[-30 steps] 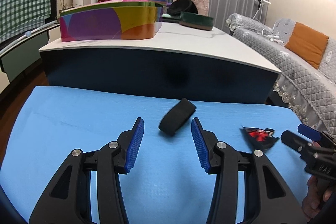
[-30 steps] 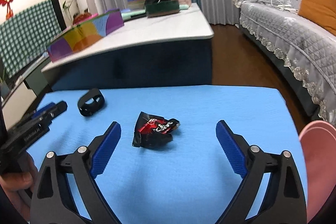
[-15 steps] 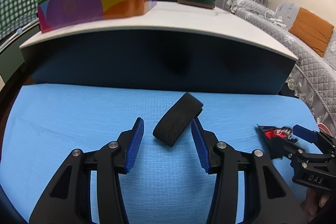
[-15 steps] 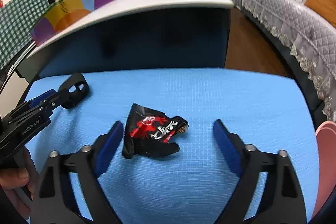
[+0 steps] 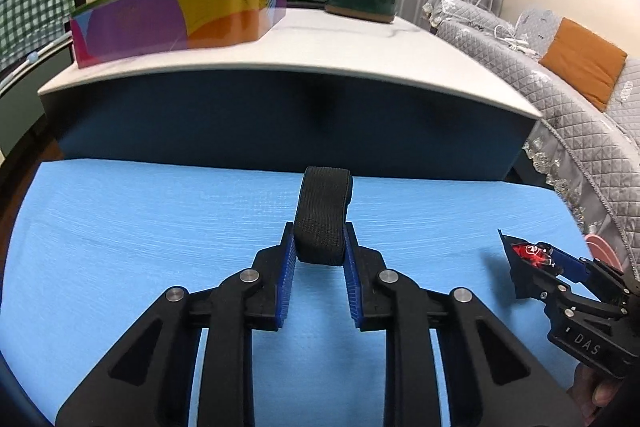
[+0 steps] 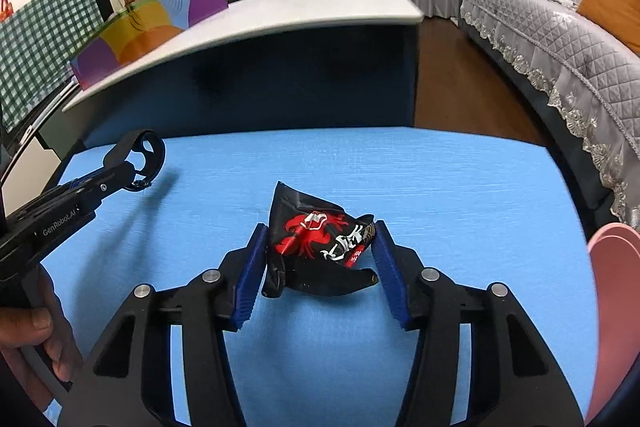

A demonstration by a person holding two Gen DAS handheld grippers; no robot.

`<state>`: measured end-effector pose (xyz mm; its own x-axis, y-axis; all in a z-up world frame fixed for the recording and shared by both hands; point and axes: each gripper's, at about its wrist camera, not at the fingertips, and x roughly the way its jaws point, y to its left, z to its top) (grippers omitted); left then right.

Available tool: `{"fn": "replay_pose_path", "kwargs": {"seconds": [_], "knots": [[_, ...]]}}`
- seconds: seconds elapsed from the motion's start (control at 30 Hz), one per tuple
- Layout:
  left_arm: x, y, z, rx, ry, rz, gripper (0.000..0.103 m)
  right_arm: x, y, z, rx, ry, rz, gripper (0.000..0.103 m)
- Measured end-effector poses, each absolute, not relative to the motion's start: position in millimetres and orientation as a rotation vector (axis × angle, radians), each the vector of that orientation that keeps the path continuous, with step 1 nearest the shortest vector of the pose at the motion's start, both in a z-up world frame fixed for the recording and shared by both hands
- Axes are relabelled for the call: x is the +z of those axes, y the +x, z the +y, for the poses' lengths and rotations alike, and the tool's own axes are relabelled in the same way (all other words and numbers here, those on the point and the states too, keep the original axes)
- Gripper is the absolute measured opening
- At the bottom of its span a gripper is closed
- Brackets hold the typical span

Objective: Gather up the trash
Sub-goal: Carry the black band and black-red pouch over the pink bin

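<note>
A black elastic band (image 5: 323, 213) sits pinched between the pads of the left gripper (image 5: 319, 247), whose jaws have just been closing, over the blue mat (image 5: 140, 219). To the right, the right gripper (image 6: 318, 259) has been closing around a black-and-red snack wrapper (image 6: 320, 243); contact appears made, though firmness is uncertain.

My left wrist camera sits just behind the left gripper (image 5: 319, 247), looking down along its fingers, close over the blue mat (image 5: 120, 227) and toward the white-topped table (image 5: 320, 39) beyond. My right wrist camera looks the same way past the right gripper (image 6: 318, 259), equally near. Both views share the mat, the table and the grey sofa (image 6: 540, 27); each catches the other gripper at its edge, the right one in the left view's lower right, the left one in the right view's left.
</note>
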<state>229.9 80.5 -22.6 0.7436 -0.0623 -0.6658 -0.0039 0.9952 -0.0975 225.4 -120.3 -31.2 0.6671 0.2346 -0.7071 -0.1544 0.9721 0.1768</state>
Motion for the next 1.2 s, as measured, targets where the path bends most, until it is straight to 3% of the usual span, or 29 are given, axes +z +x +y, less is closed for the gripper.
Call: {"fn": "replay_pose_path", "kwargs": {"seconds": [0.73, 1.2], "knots": [[43, 123, 62, -0.06, -0.157, 0.582, 0.022, 63, 105, -171, 0.173, 0.065, 0.604, 0.053], [52, 78, 0, -0.179, -0.064, 0.567, 0.022, 94, 43, -234, 0.083, 0.092, 0.516, 0.053]]}}
